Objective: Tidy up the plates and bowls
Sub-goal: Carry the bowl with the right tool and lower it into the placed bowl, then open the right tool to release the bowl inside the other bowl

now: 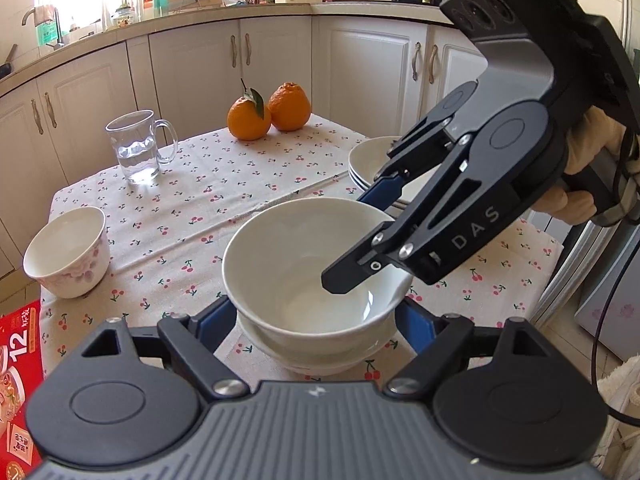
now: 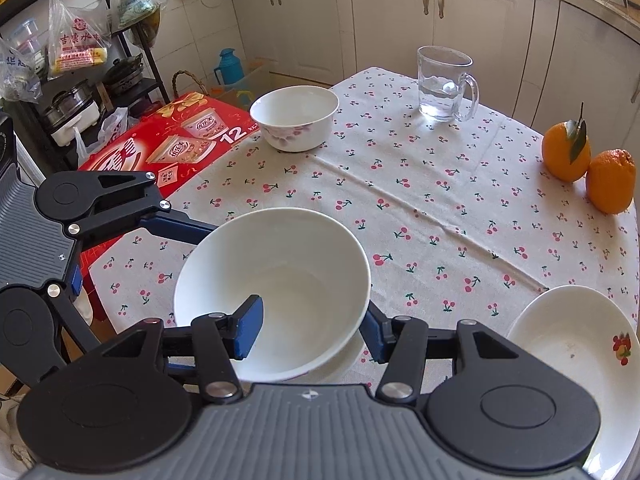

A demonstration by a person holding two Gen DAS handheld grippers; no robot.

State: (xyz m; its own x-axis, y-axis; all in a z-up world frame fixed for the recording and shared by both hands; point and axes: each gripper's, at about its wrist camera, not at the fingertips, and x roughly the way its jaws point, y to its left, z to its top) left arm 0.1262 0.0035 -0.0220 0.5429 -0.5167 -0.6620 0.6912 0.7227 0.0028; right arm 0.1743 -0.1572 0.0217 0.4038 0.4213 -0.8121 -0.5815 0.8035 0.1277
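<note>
A plain white bowl [image 1: 304, 264] [image 2: 280, 280] sits slightly tilted inside a second white bowl [image 1: 320, 360] near the table's front edge. My right gripper [image 1: 356, 240] [image 2: 311, 330] is shut on the top bowl's rim, with one finger inside and the other outside the wall. My left gripper [image 1: 316, 324] straddles the pair low down, with its blue pads [image 1: 216, 322] against the lower bowl's sides. One of its fingers [image 2: 176, 227] disappears behind the bowls in the right wrist view. A small flowered bowl [image 1: 68, 252] [image 2: 296, 120] stands alone at the table's far corner. A stack of white plates [image 1: 368, 160] [image 2: 576, 360] rests beside the bowls.
On the cherry-print tablecloth [image 2: 420, 216] stand a glass mug of water [image 1: 136, 148] [image 2: 444, 84] and two oranges [image 1: 268, 112] [image 2: 588, 164]. A red carton [image 1: 20, 360] [image 2: 160, 148] lies off the table's edge. White cabinets [image 1: 192, 72] line the far side.
</note>
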